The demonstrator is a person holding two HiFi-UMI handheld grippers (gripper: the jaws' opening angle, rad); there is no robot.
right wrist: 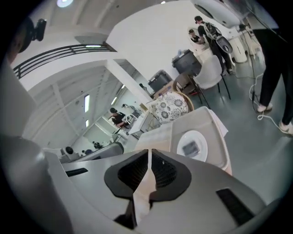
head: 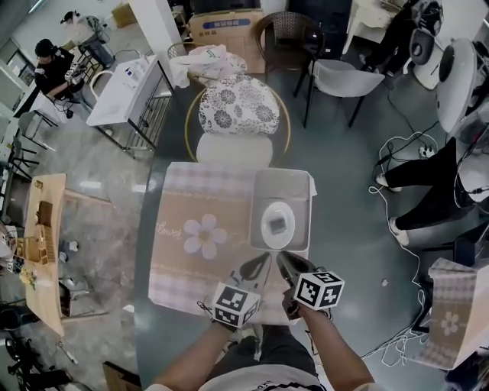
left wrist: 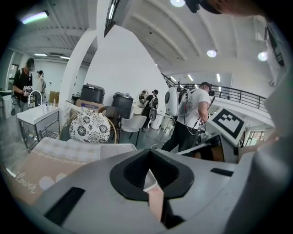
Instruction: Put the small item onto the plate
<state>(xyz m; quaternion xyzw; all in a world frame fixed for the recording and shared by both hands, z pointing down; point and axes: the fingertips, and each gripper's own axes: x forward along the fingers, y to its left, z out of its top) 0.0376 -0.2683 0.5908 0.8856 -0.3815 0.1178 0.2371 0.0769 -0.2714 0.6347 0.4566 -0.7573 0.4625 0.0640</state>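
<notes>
Head view: flowered placemat point(head: 191, 200) is overlapped at right by a tray point(head: 302, 183); the small item point(head: 277, 224) is seen on the plate point(head: 266, 209) inside. Left gripper point(head: 264, 261) and right gripper point(head: 282, 260) are held side by side near the tray, jaws closed, empty.

Table point(head: 147, 260) glassy, mostly under checked pink-beige cloth point(head: 191, 191); big white flower print point(head: 203, 234) mid-cloth. Pale tray point(head: 261, 200) on cloth's right side, far end. Just behind table, round-backed chair point(head: 238, 107) with black-and-white floral cushion. Grey chair point(head: 344, 76) further right. Cardboard box point(head: 225, 27) at back, beside white pillar point(head: 157, 23). White sink unit point(head: 126, 88) to left, person in black point(head: 52, 65) beyond it. Cluttered wooden bench point(head: 44, 252) far left. Cables point(head: 405, 145) looping over grey floor at right.
</notes>
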